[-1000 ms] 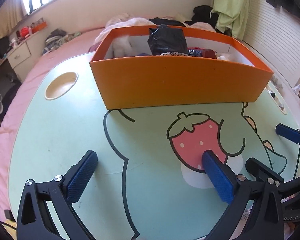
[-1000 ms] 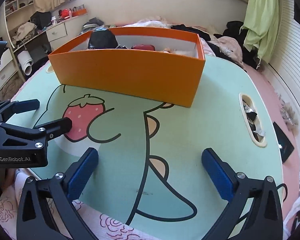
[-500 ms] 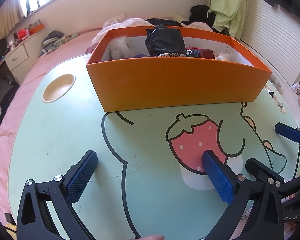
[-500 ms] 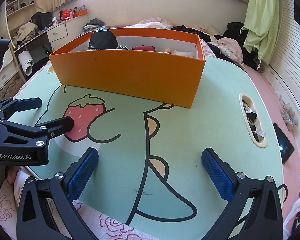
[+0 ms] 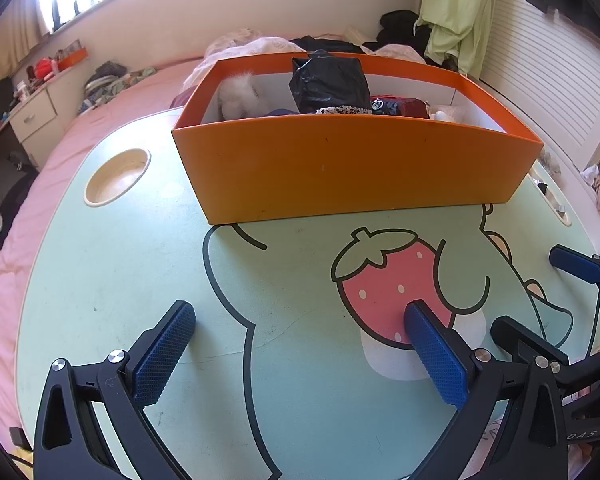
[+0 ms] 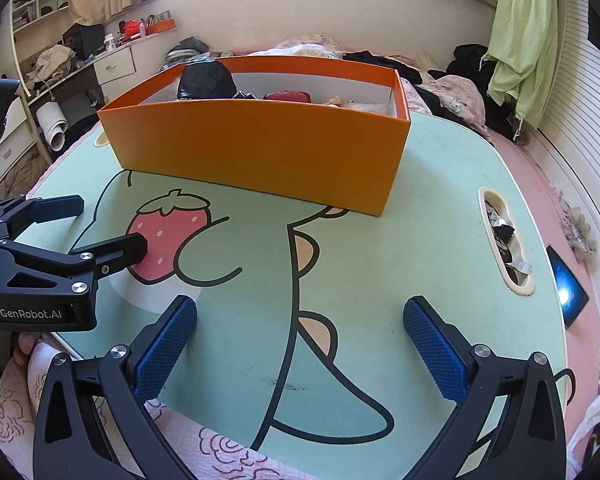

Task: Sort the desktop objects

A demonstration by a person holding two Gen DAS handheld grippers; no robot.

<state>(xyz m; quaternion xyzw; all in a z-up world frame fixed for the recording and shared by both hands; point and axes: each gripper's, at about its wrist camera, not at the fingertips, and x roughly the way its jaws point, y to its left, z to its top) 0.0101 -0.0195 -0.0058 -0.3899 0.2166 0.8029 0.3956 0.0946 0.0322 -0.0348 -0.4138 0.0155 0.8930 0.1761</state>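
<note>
An orange box stands at the far side of a green cartoon-printed table. Inside it I see a black plastic bag, a white furry item, a dark red pouch and pale items at the right end. My left gripper hovers open over the near table, nothing between its blue pads. My right gripper is open too, empty, near the front edge. The left gripper also shows in the right wrist view, the right one in the left wrist view.
A round cup recess lies left of the box. A slot with wrappers is set into the table's right side. A dark phone lies on pink bedding beyond the right edge. Clothes are piled behind the box.
The left wrist view has crept slightly nearer and higher, showing more of the box's inside. The right gripper has barely moved. Both stay open.
</note>
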